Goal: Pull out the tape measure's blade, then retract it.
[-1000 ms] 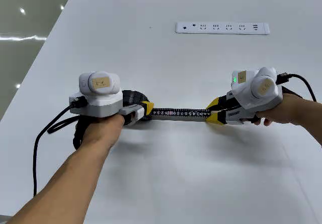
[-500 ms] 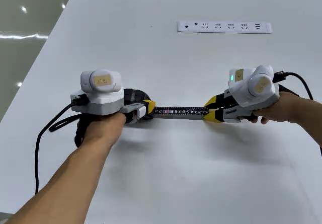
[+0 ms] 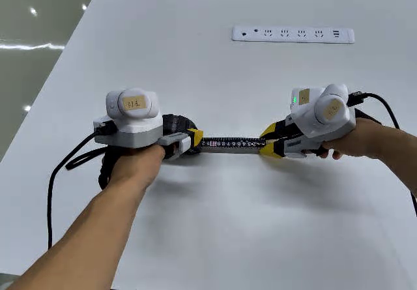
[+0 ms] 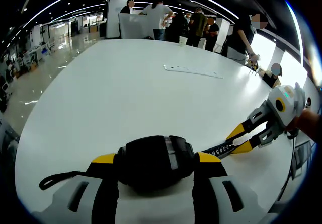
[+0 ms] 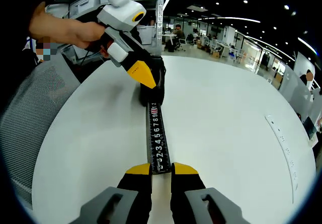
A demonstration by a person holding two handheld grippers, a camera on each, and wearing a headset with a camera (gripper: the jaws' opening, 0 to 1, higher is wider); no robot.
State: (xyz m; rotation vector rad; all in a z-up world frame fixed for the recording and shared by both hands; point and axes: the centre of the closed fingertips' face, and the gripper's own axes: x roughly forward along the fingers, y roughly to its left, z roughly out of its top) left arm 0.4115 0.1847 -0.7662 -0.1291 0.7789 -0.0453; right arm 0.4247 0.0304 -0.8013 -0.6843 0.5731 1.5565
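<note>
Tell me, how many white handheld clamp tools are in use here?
2. The white, yellow-tipped left gripper clamps the round black tape measure case; the matching right gripper pinches its black numbered blade.

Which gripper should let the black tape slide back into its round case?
The right gripper, probably: its yellow-tipped jaws are shut on the end of the black numbered blade, so it can guide it back. The left gripper grips the round black case.

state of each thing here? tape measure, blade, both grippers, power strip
tape measure: clamped in left hand-held gripper
blade: partly pulled out, straight
right hand-held gripper: shut on blade's end
power strip: flat on table, sockets empty
</note>
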